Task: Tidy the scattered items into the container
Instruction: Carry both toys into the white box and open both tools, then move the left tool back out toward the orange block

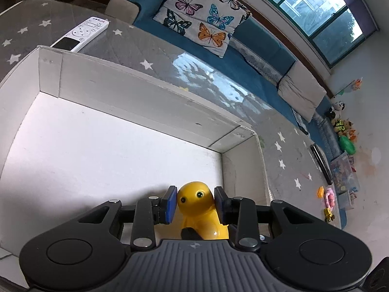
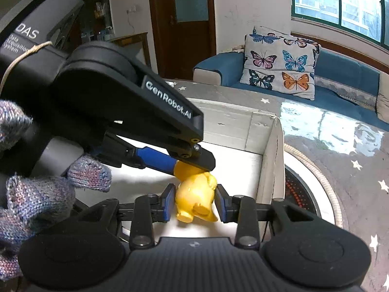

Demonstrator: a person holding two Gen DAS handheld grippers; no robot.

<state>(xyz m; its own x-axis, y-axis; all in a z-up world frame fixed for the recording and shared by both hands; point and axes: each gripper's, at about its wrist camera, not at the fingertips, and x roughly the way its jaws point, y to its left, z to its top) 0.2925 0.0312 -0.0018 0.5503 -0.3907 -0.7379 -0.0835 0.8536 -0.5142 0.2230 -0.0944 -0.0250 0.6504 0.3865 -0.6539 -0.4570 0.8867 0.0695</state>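
The left gripper (image 1: 195,203) sits lowest in its own view, its blue fingers (image 1: 170,204) clenched on the head of a yellow toy (image 1: 194,198), a glossy little figure with two dark eyes. In the right wrist view the right gripper (image 2: 195,200) brackets the same toy's lower body; its fingers (image 2: 169,200) stand just beside the flanks, and whether they press or merely flank it I cannot tell. The toy hangs above the floor of the white box (image 1: 136,97), near the box's right wall, not resting on it.

The toy looks like hard, smooth plastic: light, stiff, unlikely to crush, but slick and rounded, so it could twist or squirt out of flat pads. The narrowing between head and body, or the broad sides of the belly, seem the surest places to grip; the domed crown is the poorest.

The left gripper comes in from the upper left of the right wrist view, angled steeply down into the box, held by a gloved hand (image 2: 36,194). The right gripper lies lower and flatter, pointing across the box toward its far wall. A white remote (image 1: 80,34) lies on the starred surface (image 1: 287,160) behind the box.
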